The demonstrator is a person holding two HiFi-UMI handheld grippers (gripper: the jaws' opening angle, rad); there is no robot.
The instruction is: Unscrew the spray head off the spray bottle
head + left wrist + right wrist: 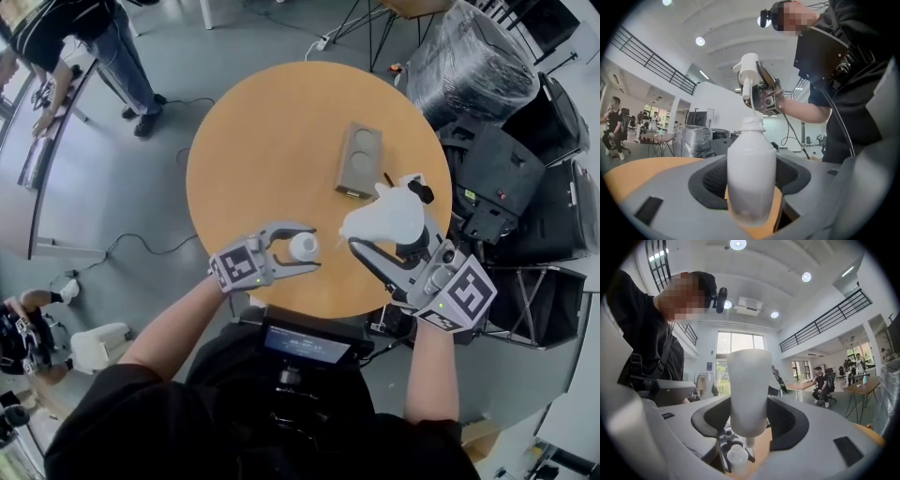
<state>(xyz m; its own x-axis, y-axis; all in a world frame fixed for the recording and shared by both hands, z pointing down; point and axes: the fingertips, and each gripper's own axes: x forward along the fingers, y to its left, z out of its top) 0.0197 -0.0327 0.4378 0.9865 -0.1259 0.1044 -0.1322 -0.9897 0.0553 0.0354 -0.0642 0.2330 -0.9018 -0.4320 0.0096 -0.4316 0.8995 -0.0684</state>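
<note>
My left gripper [298, 251] is shut on the white spray bottle [302, 247], which stands upright over the near edge of the round wooden table [272, 131]. In the left gripper view the bottle [751, 178] fills the space between the jaws and its neck is uncapped. My right gripper [380, 223] is shut on the white spray head [382, 217], held apart from the bottle, above it and to its right. The spray head [749, 70] hangs over the bottle with its thin dip tube [747, 97] pointing down. From the right gripper view the spray head [747, 390] is clamped, with the bottle [737, 456] below it.
A brown cardboard holder [358, 161] lies on the table beyond the grippers, with a small dark stick [387, 178] beside it. Black cases [506, 169] and a wrapped bundle [469, 61] crowd the floor on the right. A person [84, 47] stands at the far left.
</note>
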